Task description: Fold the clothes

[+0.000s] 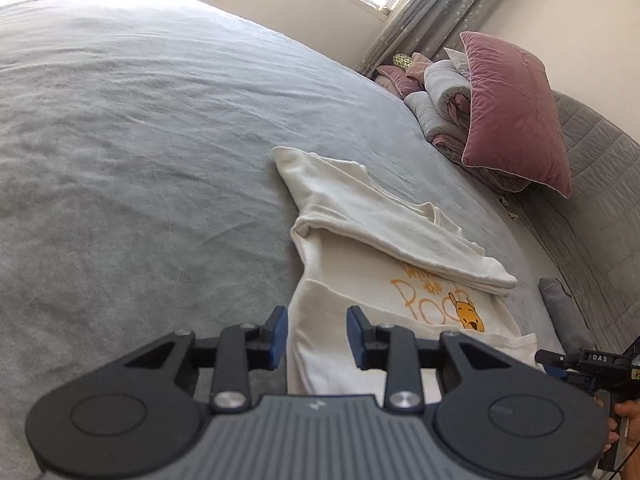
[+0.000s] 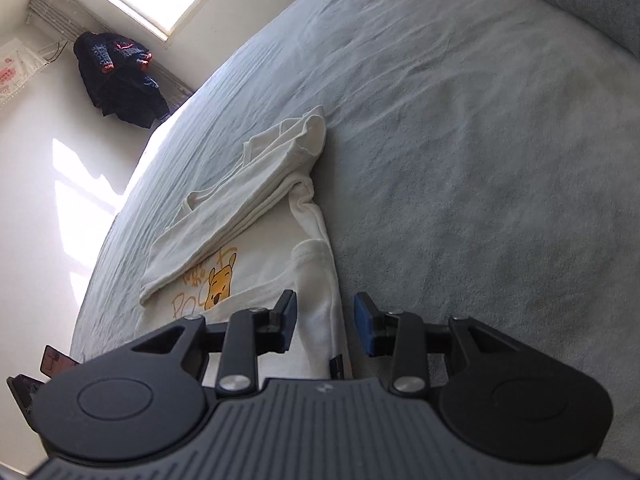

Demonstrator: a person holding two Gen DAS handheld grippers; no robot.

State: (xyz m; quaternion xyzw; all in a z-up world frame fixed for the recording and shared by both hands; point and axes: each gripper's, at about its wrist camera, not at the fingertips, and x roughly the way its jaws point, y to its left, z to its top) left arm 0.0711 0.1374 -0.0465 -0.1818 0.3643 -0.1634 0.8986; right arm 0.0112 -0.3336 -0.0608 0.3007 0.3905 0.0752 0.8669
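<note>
A cream T-shirt [image 1: 360, 240] with an orange cartoon bear print lies partly folded on a wide bed [image 1: 140, 140] covered in a grey sheet. Both sleeves and sides seem to be turned in over the front, and a long folded band of cloth crosses the shirt diagonally above the print. The near hem is doubled back a little over the lower body.

In the left wrist view, the left claw [image 1: 317, 336] hovers over the shirt's near left edge, its blue-padded jaws partly open with nothing pinched between them; cloth shows through the gap below. In the right wrist view, the right claw [image 2: 326, 326] sits over the shirt's near right edge, also partly open and empty, one jaw above the cloth and the other above the bare sheet. The right claw's tip also shows at the far right of the left view, with part of a hand behind it.

At the far end of the bed stands a mauve cushion [image 1: 516, 116] against rolled grey bedding, near a curtained window. A dark jacket [image 2: 120, 80] hangs on the wall in the right view.

The shirt looks light, soft and floppy; it would sag and slip out of its fold unless lifted evenly. The likeliest hold is the two near corners of the doubled hem, pinching every layer, to carry that end toward the collar
</note>
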